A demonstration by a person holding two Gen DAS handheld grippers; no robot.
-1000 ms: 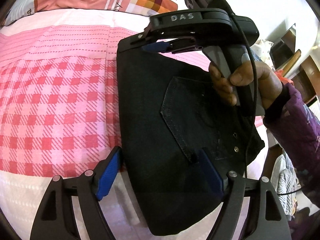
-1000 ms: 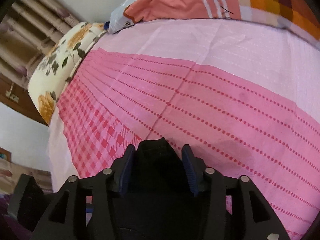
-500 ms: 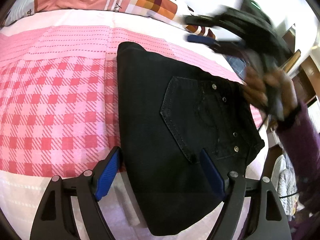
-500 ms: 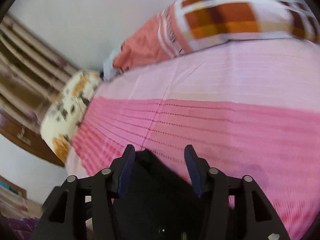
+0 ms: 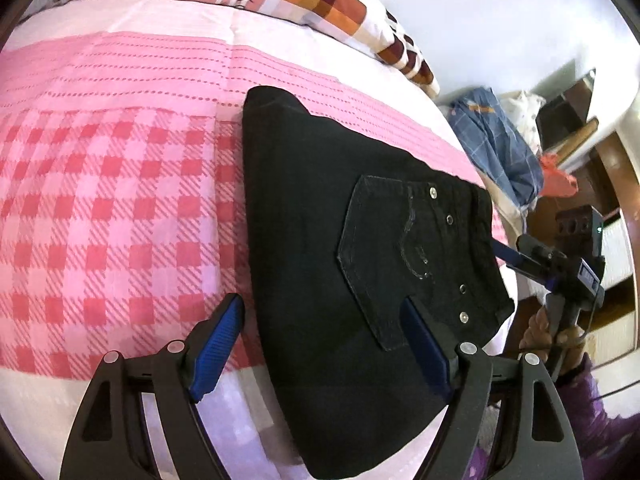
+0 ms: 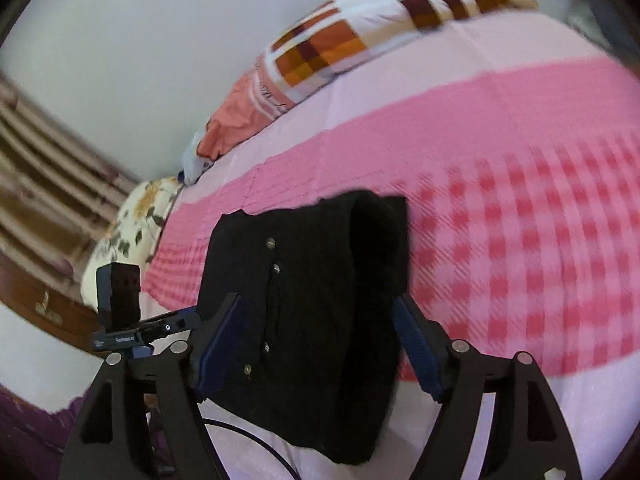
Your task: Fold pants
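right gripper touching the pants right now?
Cannot tell. In the right wrist view the open right gripper straddles the folded black pants; fabric overlaps the fingers, but neither view shows contact or a gap.

Matt black denim pants (image 5: 360, 280) with stitched seams and shiny metal rivets (image 5: 432, 191); soft woven pink checked cotton bedsheet (image 5: 112, 208); ribbed blue rubbery pads (image 5: 218, 346) on matt black plastic left gripper (image 5: 324, 344); glossy brown wooden furniture (image 5: 624, 184).
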